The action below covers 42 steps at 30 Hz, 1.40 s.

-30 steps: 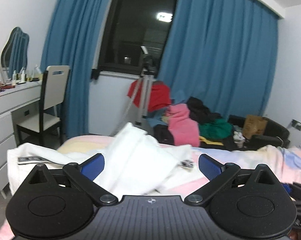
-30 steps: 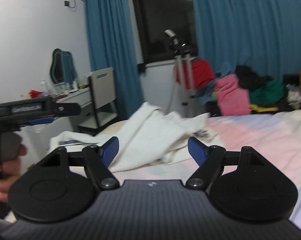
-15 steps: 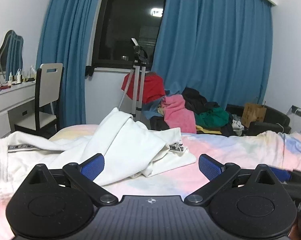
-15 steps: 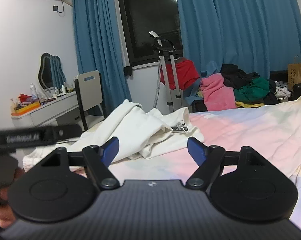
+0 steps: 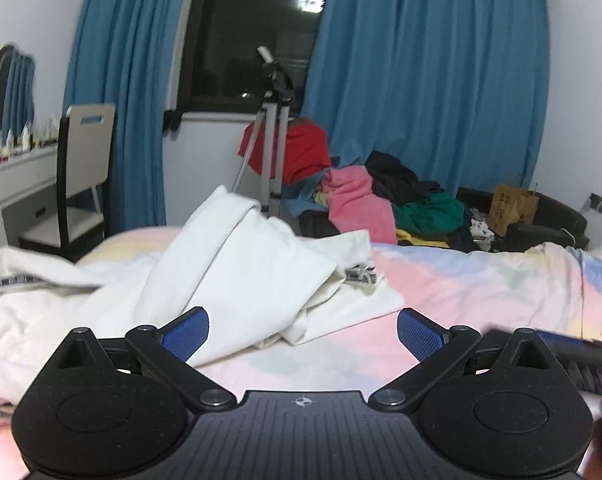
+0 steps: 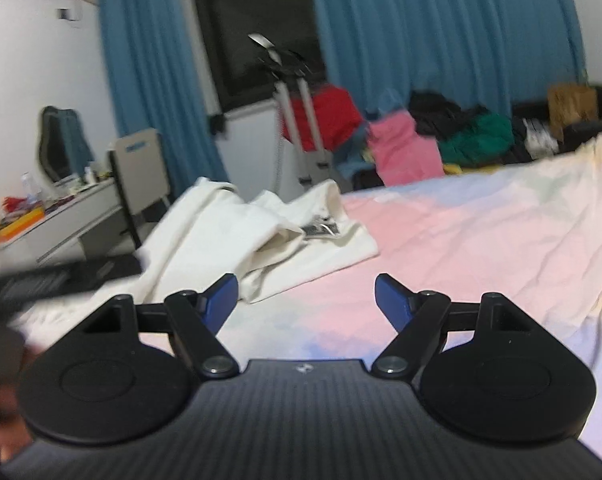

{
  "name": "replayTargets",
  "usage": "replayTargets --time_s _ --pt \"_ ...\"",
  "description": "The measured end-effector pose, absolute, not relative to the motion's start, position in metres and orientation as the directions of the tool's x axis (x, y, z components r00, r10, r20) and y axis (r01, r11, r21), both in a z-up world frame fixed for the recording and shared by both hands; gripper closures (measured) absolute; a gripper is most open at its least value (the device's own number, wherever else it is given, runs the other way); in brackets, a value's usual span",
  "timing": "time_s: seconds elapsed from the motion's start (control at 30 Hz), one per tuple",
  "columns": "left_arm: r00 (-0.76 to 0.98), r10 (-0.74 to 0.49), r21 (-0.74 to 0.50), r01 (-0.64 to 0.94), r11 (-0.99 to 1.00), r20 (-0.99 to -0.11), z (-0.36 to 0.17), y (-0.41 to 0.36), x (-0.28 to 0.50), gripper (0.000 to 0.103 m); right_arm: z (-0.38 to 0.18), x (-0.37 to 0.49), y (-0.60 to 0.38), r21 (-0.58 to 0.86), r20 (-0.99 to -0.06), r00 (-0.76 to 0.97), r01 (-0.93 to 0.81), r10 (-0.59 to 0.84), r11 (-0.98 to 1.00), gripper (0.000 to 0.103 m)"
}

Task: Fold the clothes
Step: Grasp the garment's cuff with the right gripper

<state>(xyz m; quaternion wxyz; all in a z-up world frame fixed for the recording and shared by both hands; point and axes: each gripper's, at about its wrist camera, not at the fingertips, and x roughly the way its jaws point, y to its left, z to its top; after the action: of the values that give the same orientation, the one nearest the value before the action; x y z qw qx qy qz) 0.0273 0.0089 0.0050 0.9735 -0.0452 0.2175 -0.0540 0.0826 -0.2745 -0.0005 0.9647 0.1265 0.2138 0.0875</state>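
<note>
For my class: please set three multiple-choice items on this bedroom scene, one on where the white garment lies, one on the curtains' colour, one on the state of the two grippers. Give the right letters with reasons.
1. Where does the white garment lie?
A. on the chair
B. on the bed
C. on the floor

2. What colour are the curtains?
A. blue
B. grey
C. yellow

3. How are the left gripper and right gripper?
A. both shut on cloth
B. one open, one shut
C. both open, holding nothing

Answers:
1 B, it lies crumpled on the pastel bed sheet.
2 A, blue drapes flank the dark window.
3 C, each pair of jaws stands wide apart over bare sheet.
</note>
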Motion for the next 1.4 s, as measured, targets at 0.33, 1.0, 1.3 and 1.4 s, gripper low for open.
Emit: replayTargets --time_s 0.33,1.0,1.3,1.4 --pt "0.933 -0.047 -0.067 0.025 0.997 -0.357 -0.037 0.058 0.053 0.001 -0.016 0.281 -0.247 0.319 -0.481 0.858 -0.021 0.181 0.947 0.025" --pt "0.926 0.076 -0.028 -0.093 0.995 -0.369 -0.071 0.100 0.092 0.001 -0.006 0.335 -0.244 0.263 -0.472 0.881 0.103 0.035 0.959 0.095" --pt "0.918 0.095 -0.001 -0.104 0.995 -0.385 -0.053 0.089 0.067 0.001 0.033 0.228 -0.329 0.240 -0.393 0.911 0.230 -0.122 0.943 0.096" --pt "0.919 0.072 0.000 -0.078 0.997 -0.388 -0.048 0.082 0.057 0.001 0.044 0.187 -0.373 0.250 -0.356 0.909 0.314 -0.214 0.916 0.096"
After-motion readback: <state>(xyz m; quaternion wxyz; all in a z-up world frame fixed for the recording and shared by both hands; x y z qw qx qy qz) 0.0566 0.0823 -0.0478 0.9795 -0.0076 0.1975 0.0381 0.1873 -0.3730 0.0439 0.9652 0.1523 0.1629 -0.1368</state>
